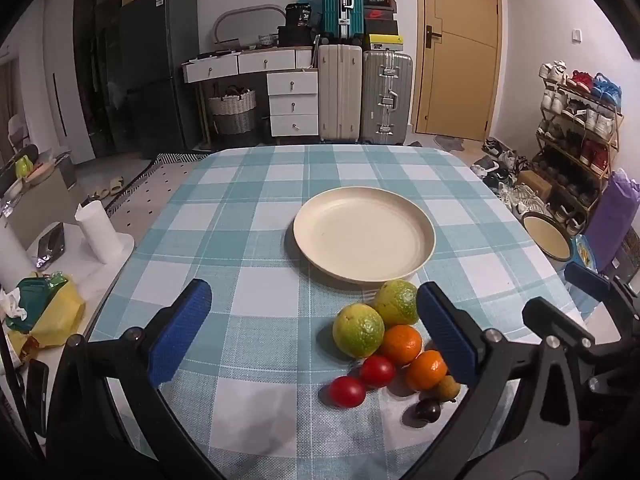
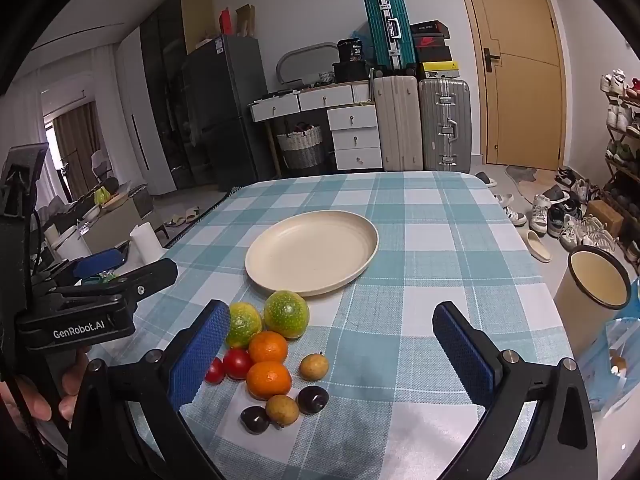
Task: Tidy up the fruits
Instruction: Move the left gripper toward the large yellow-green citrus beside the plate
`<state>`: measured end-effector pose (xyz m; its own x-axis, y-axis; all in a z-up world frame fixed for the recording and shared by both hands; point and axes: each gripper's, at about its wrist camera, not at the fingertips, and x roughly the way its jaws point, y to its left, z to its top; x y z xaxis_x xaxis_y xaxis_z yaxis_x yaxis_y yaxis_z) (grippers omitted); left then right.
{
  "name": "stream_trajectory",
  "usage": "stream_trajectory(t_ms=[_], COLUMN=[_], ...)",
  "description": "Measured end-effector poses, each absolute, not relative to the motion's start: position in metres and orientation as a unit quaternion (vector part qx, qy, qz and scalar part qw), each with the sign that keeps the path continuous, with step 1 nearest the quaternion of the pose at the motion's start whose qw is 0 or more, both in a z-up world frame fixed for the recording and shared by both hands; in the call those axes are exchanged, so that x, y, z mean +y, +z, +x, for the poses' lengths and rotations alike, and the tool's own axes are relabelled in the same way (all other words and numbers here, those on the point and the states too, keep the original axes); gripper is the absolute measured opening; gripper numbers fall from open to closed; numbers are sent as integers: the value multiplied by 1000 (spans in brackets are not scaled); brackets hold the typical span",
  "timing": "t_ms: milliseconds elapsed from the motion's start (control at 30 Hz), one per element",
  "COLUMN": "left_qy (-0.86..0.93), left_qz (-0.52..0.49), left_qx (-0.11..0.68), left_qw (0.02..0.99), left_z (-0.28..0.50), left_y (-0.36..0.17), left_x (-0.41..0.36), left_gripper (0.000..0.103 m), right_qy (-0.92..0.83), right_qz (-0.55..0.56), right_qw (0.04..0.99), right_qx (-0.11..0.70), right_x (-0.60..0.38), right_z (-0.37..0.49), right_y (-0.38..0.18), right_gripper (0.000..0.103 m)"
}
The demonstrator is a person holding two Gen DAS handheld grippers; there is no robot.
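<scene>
Both the left gripper (image 1: 314,320) and right gripper (image 2: 332,344) hover wide open, empty, above the clustered citrus, tomatoes and plums (image 2: 269,378), just beside the bare round cream plate (image 2: 312,252), likely their destination.

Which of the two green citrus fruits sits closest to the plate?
The green citrus right at the plate's near rim, the one farther right in the right wrist view. The other lies farther back, beside the right gripper's left finger.

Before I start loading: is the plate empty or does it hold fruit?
Empty. The plate shows only bare cream surface; the fruits sit on the tablecloth beside it.
</scene>
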<state>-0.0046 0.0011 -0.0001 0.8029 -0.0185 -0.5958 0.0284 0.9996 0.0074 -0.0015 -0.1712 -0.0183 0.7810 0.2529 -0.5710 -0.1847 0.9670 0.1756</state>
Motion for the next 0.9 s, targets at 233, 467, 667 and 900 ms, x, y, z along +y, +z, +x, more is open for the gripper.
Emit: stream_trajectory(t_ms=[233, 467, 667, 900], left_qy=[-13, -18, -19, -22], left_qz=[9, 11, 12, 11], left_qx=[313, 313, 312, 315], left_qw=[950, 950, 950, 949], left_z=[-4, -4, -3, -2], left_y=[-1, -1, -2, -3], left_x=[2, 1, 1, 1], left_gripper=[102, 102, 102, 102], right_qy=[115, 114, 114, 114], right_qz=[57, 55, 54, 54], right_qw=[942, 942, 942, 942], right_qx=[311, 310, 311, 311], right_x=[-172, -172, -172, -172], right_z=[-1, -1, -1, -1], right_y=[-18, -18, -18, -18], right_gripper=[103, 103, 103, 103])
